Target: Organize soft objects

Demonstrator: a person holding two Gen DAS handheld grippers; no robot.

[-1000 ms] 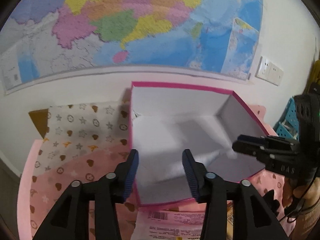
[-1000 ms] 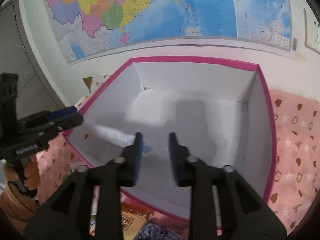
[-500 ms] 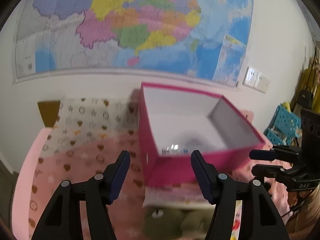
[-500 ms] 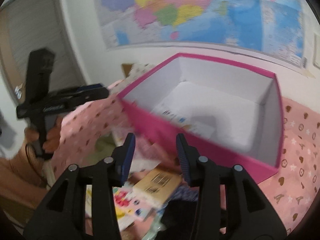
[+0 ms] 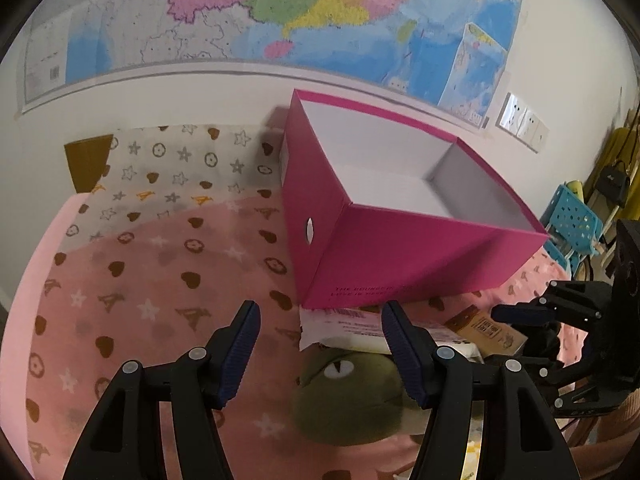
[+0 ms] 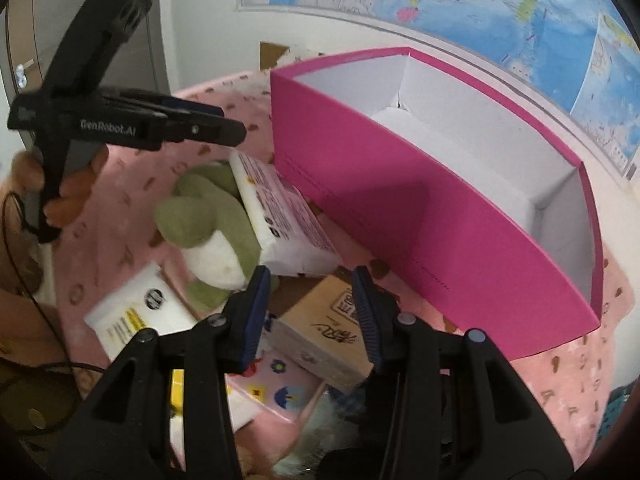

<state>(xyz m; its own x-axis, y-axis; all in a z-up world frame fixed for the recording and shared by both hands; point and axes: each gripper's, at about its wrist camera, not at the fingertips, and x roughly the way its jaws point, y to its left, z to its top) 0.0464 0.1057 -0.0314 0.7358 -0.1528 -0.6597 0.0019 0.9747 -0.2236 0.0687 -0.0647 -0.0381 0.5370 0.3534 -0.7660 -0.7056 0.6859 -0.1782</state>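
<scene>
An open pink box (image 5: 400, 252) with a white inside stands on a pink patterned cloth (image 5: 140, 280); it also shows in the right wrist view (image 6: 420, 216). A green plush toy (image 5: 348, 396) lies in front of it, partly under a white tissue pack (image 5: 360, 330). In the right wrist view the plush (image 6: 208, 216) lies left of the pack (image 6: 280, 220), with a brown pack (image 6: 336, 332) nearer. My left gripper (image 5: 320, 348) is open and empty above the plush. My right gripper (image 6: 310, 316) is open and empty over the packs.
A white pack (image 6: 136, 320) and a pink flowered pack (image 6: 276, 380) lie near the cloth's front. A wall map (image 5: 280, 12) hangs behind the box. A blue perforated basket (image 5: 572, 220) stands at the right.
Both grippers have pulled back out of the box and opened wider. The view now takes in the box from outside and the plush and packs in front of it.
</scene>
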